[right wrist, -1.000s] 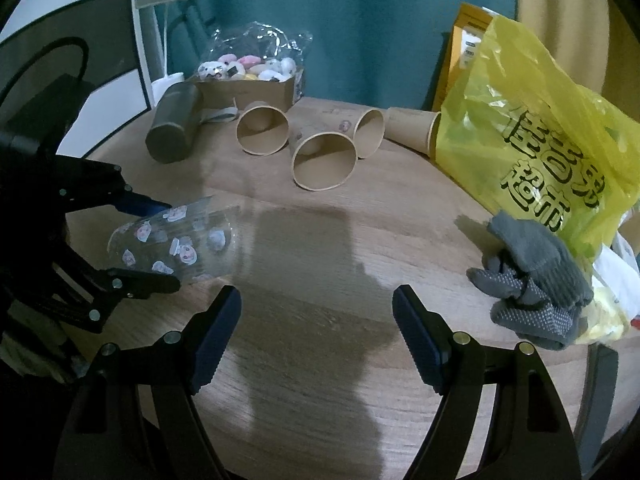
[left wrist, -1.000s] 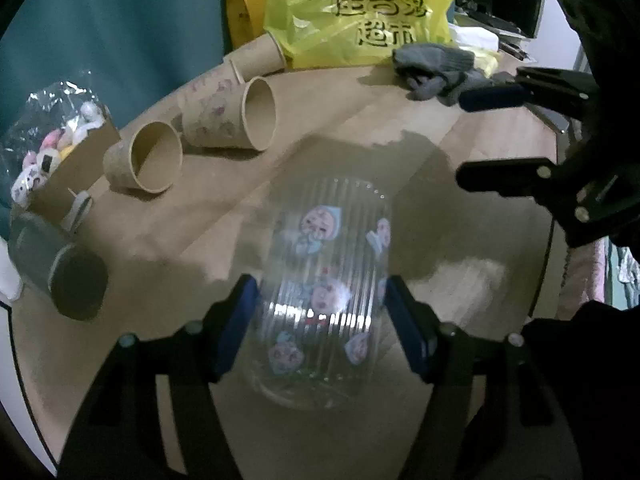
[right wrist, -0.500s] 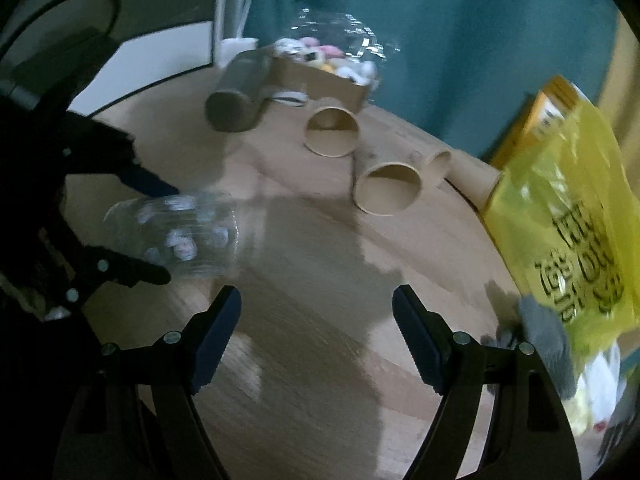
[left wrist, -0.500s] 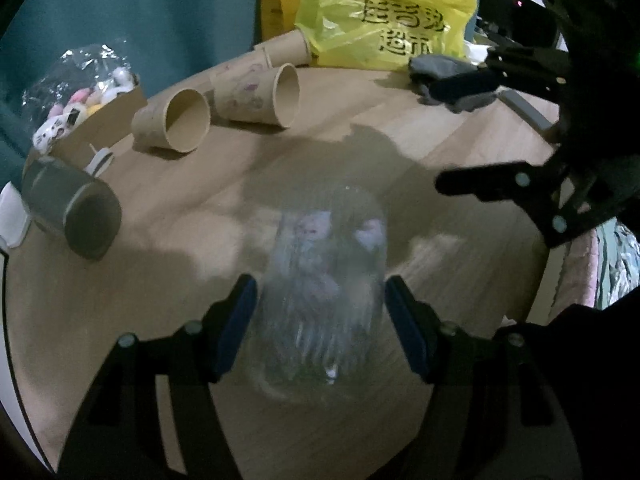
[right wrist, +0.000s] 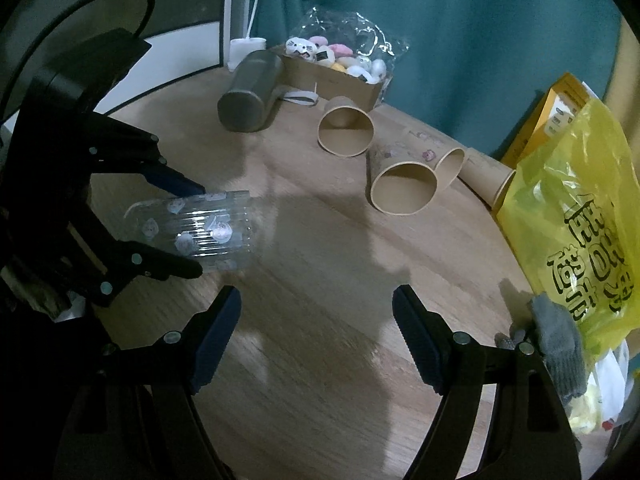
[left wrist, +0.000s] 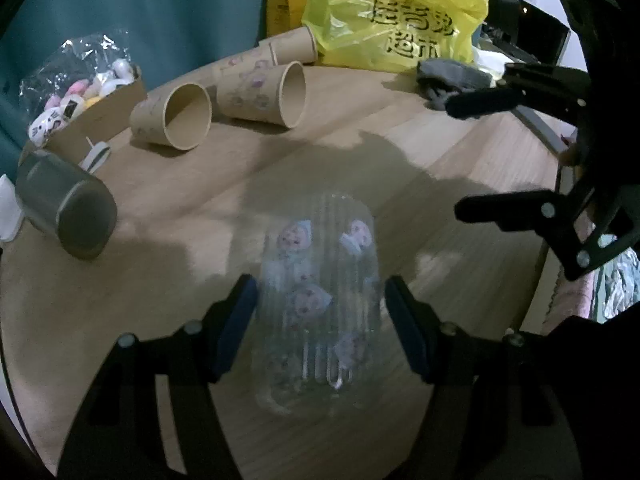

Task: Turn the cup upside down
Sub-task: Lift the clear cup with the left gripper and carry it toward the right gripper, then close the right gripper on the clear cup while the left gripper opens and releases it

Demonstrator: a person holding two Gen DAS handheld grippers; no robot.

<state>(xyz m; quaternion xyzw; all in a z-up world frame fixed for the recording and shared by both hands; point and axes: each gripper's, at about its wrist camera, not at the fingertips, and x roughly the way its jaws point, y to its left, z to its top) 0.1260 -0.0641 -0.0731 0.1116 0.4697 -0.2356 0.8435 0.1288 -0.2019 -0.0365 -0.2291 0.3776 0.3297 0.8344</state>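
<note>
Left claw [left wrist: 318, 322] was clamped on the clear cup [left wrist: 320, 296], one blue pad on each side of the ribbed, sticker-printed wall. Cup was off the tabletop [left wrist: 240, 184], lying roughly sideways along the fingers; from the right wrist view it sat between the two dark fingers with its wide end pointing away from the claw body. Looked mid-flip: lifted and turned on its side, not yet inverted. Couldn't tell for sure which end was the rim in the left view, too transparent and blurred.

Right claw [right wrist: 316, 334] hung wide open and empty, over bare wood just beside the cup, holding nothing.

Next move, as a guess: the left wrist would need to roll further so the mouth faced down, then lower until the rim met the tabletop flat, then open. Thin plastic, so a hard squeeze might deform it.

Further back lay several brown paper cups [left wrist: 176, 120] on their sides, well apart from the clear one, and a grey metal flask [left wrist: 66, 204] also on its side. Behind those, a cardboard box of wrapped sweets [right wrist: 340, 68], a grey glove [left wrist: 450, 76] and a yellow plastic bag [left wrist: 396, 20] at the far edge.
</note>
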